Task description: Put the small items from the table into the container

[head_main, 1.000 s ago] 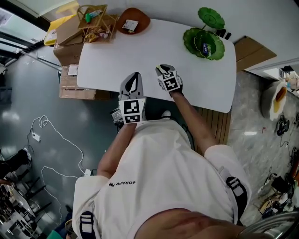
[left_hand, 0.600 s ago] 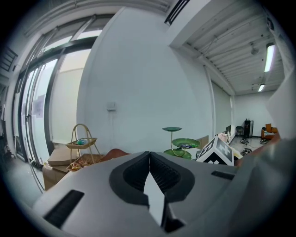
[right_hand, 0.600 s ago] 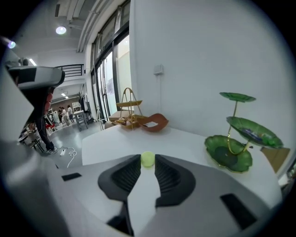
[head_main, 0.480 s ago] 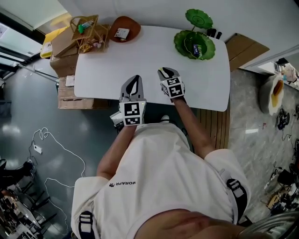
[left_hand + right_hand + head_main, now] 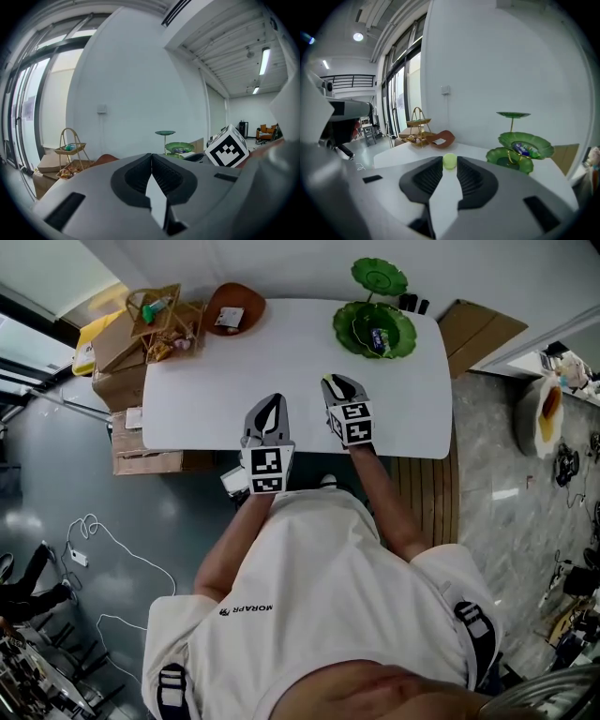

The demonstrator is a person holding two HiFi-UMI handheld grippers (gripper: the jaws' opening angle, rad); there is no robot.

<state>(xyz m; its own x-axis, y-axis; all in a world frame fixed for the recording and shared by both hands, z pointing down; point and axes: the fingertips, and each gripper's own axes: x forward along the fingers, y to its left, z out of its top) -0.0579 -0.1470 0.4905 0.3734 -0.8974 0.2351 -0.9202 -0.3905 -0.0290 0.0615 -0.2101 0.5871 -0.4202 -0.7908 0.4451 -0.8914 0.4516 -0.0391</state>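
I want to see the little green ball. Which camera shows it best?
The right gripper view: the green ball sits up close, pinched between the right tool's tips. The head view shows that tool from above, but the ball can't be made out. The left gripper view misses it.

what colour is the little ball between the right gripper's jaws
The ball is a light yellow-green; it shows best in the right gripper view.

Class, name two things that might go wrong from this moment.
The small yellow-green ball is pinched only at the tips of the right gripper, so it may slip out and roll off the white table. The green tiered dish has a thin stem; a careless knock might tip it.
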